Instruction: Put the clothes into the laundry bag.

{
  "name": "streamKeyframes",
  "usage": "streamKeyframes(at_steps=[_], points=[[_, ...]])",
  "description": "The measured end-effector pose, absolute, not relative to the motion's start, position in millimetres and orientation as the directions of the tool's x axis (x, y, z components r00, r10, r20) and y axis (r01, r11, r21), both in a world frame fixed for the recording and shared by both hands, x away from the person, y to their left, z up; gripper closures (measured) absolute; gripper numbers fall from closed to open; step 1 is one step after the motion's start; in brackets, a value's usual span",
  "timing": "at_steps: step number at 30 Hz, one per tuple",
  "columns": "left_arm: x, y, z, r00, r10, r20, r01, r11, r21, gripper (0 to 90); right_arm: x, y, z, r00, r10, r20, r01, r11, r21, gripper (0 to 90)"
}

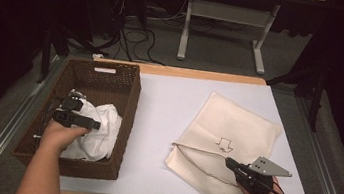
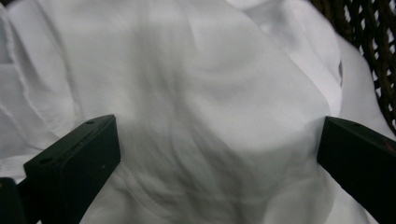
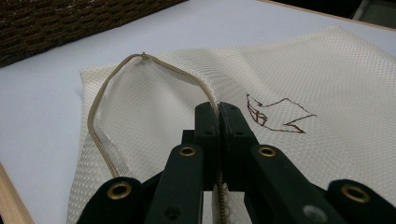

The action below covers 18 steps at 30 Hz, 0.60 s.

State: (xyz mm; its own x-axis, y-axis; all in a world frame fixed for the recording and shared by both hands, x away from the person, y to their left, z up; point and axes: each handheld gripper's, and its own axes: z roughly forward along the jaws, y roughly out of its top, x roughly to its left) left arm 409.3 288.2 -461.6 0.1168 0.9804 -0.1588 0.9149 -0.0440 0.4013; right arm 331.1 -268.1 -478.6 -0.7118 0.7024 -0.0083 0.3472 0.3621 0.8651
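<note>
Left gripper (image 1: 87, 122) is in the basket (image 1: 129, 102), jaws spread wide over the white cloth (image 2: 201, 93), nothing pinched yet. Right gripper (image 3: 218, 112) is clamped on the zip edge of the mesh bag (image 1: 237, 125), which lies on the tabletop (image 1: 169, 101) with its mouth held open. Step in hand, I'd say: grab the cloth. Push down into a thick fold before closing (a thin skin of fabric likely slips). Keep the right gripper put so the mouth stays open.
</note>
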Motion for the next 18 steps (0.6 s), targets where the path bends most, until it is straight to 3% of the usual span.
streamKeyframes(at_steps=[7,10,14,18], points=[[417.0,284.7,-480.9,0.121,0.973,-0.196,0.960,-0.064,0.272,0.4,330.2,-267.4,-479.1,-0.716,0.698,-0.009,0.345,0.364,0.865,87.5],[419.5,276.0,-491.3,0.175,0.972,-0.156,0.970,-0.143,0.197,0.4,330.7,-267.4,-479.5,-0.716,0.698,-0.008,0.344,0.363,0.866,87.5],[419.9,269.4,-494.9,0.198,0.975,-0.102,0.965,-0.176,0.193,0.7,330.2,-267.3,-479.7,-0.715,0.699,-0.004,0.350,0.363,0.864,87.5],[417.3,268.6,-490.5,0.208,0.975,-0.079,0.957,-0.186,0.223,17.0,329.2,-266.5,-479.8,-0.714,0.700,-0.004,0.352,0.363,0.863,87.5]])
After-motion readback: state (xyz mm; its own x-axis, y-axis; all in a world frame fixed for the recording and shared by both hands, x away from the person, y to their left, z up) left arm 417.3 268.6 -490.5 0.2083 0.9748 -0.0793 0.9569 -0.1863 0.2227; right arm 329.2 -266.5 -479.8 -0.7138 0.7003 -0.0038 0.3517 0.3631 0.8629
